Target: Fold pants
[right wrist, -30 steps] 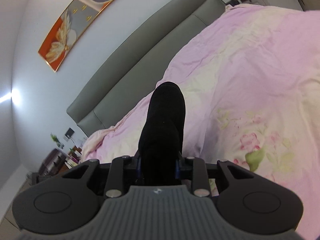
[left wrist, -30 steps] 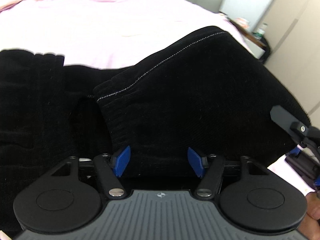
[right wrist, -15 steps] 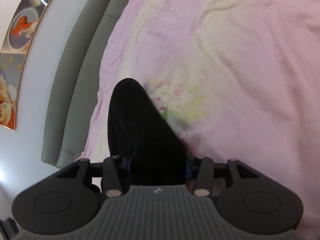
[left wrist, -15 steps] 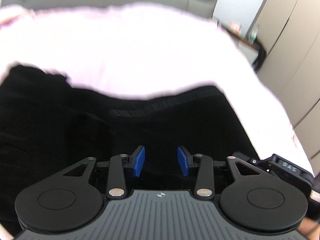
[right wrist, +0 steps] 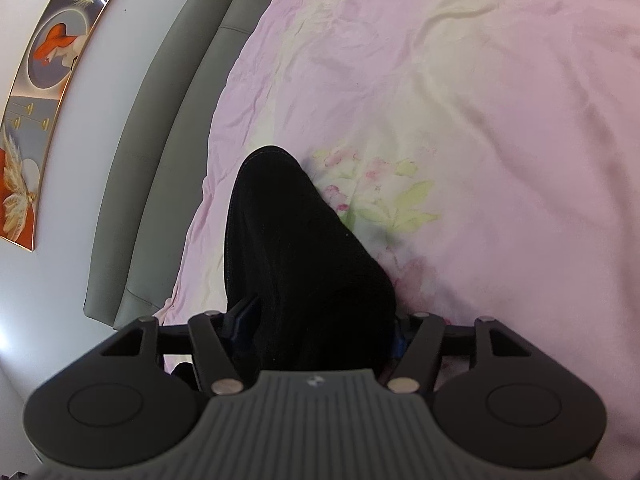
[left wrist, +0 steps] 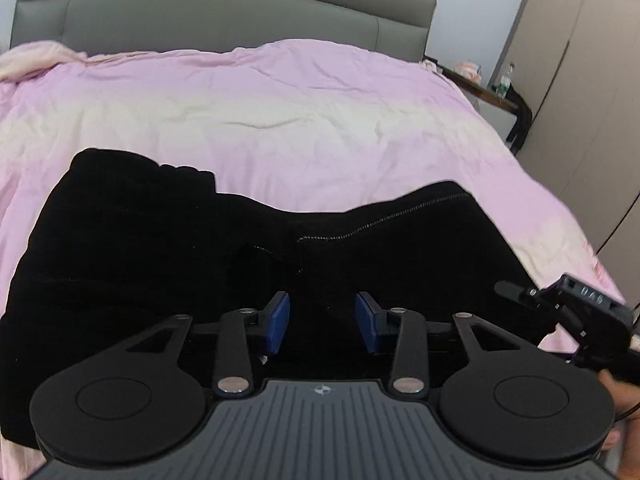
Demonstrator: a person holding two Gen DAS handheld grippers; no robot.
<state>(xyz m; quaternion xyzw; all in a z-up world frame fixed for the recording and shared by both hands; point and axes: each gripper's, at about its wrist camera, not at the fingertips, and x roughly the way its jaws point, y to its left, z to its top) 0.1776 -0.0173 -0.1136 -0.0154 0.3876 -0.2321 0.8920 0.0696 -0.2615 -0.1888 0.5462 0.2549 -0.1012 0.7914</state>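
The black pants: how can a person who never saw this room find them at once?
Start at the grey headboard, then come down the pink duvet to its near edge. The black pants lie there, the only dark thing on the pale bedding.

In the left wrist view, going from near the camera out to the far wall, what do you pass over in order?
Left gripper, its jaws closing with black cloth between them → black pants → pink bedspread → grey headboard.
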